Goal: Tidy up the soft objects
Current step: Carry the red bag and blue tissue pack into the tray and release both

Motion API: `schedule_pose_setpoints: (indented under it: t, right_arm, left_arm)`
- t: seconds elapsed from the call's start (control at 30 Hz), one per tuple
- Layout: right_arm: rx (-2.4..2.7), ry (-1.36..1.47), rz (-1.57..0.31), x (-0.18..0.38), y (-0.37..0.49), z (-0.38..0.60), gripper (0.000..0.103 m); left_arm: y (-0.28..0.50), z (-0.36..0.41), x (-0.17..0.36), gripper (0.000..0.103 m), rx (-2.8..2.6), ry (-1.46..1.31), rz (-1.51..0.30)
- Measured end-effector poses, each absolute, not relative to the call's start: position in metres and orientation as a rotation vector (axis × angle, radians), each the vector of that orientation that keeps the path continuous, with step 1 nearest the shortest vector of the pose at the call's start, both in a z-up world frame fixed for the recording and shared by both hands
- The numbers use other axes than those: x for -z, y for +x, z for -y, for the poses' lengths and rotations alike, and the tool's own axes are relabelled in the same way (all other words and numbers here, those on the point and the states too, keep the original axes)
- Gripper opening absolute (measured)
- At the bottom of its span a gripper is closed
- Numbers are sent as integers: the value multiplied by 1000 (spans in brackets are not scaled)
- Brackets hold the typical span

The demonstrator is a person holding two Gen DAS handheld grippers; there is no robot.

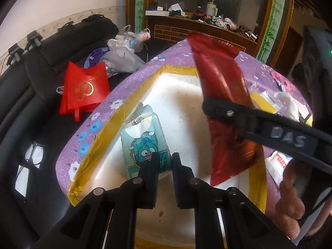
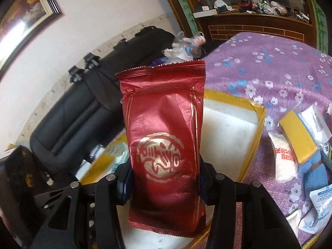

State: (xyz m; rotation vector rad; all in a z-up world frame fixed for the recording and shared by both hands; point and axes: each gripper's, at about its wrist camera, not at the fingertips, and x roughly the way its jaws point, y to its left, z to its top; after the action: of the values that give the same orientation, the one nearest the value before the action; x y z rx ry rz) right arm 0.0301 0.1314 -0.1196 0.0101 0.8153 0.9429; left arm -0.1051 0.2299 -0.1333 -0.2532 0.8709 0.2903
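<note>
Two grippers over a white foam box [image 1: 186, 112] with gold-taped rim, sitting on a purple floral cloth [image 2: 269, 62]. Right gripper [image 2: 166, 178] is clamped on a red foil packet [image 2: 164, 124], held upright above the box, gold seal print facing the right wrist camera. Left gripper [image 1: 164, 161] has a narrow gap between its fingers, nothing in it, hovering just above a teal cartoon tissue pack [image 1: 143, 137] lying inside the box near the left wall. More white sachets [image 2: 284, 157] and a blue cloth [image 2: 315, 170] sit right of the box on the cloth. Room: black sofa [image 1: 31, 83] with a red bag [image 1: 85, 87] and clear plastic bags [image 1: 122, 56], wooden cabinet [image 1: 207, 29] with cluttered shelf behind, framed picture [image 2: 25, 10] on white wall.
</note>
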Motion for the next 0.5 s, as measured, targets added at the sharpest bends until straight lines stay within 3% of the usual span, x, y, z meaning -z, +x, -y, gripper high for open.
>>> schedule_pose_setpoints:
  t: [0.07, 0.1, 0.13, 0.23, 0.37, 0.5]
  right_arm:
    - [-940, 15, -832, 127, 27, -134, 52]
    - [-945, 14, -835, 130, 26, -135, 53]
    - [-943, 13, -837, 131, 24, -135, 53]
    - [-932, 18, -839, 130, 24, -131, 59]
    - [-941, 75, -786, 114, 26, -111, 75]
    - [-959, 137, -757, 101, 22, -82, 77]
  left_arm:
    - [-104, -233, 137, 36, -252, -291, -881]
    - [-106, -235, 138, 60, -239, -309, -883]
    - [-110, -236, 138, 73, -231, -328, -863]
    - [-123, -234, 132, 80, -249, -356, -818]
    - [-135, -229, 123, 81, -268, -378, -788]
    - [-145, -219, 109, 81, -284, -390, -760]
